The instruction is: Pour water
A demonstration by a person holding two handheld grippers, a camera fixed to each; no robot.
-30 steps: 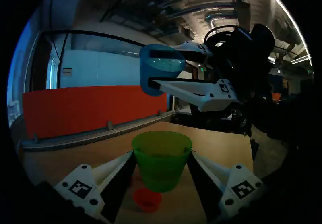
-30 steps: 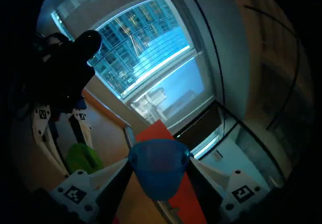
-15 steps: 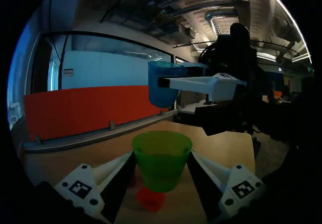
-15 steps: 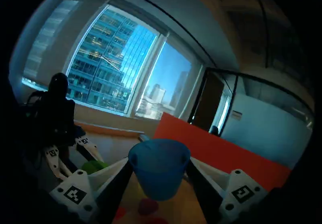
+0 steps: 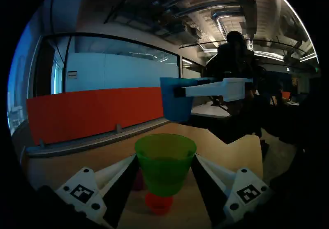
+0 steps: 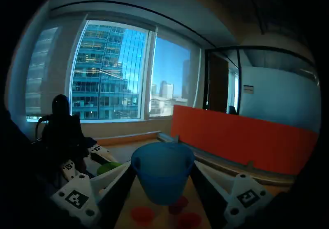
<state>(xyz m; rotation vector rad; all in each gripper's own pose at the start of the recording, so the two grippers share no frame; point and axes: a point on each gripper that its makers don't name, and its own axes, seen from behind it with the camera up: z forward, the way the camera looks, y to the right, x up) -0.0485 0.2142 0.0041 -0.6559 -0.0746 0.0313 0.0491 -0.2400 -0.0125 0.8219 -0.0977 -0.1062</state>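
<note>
Cameras on your left tool (image 5: 164, 160) and right tool (image 6: 162, 166) faced each other closely alongside the orange panel (image 5: 94, 109), which both showed.

The blue cup (image 5: 176, 101) has swung back upright.

PAIRED TOOLS: The left gripper (image 5: 164, 160) has two white plastic fingers (image 5: 109, 172) that taper forward. Each is lined inside with a black pad (image 5: 123, 183) and carries a black-and-white square marker (image 5: 82, 192), at 7 and 5 o'clock in the left gripper view, ringed by dark screw holes (image 5: 95, 206). The right gripper (image 6: 163, 168) is built alike, with markers at the same hours in its own view. The person (image 5: 234, 58) at 1 o'clock in the left gripper view is a dark silhouette, clothing unreadable.
</note>
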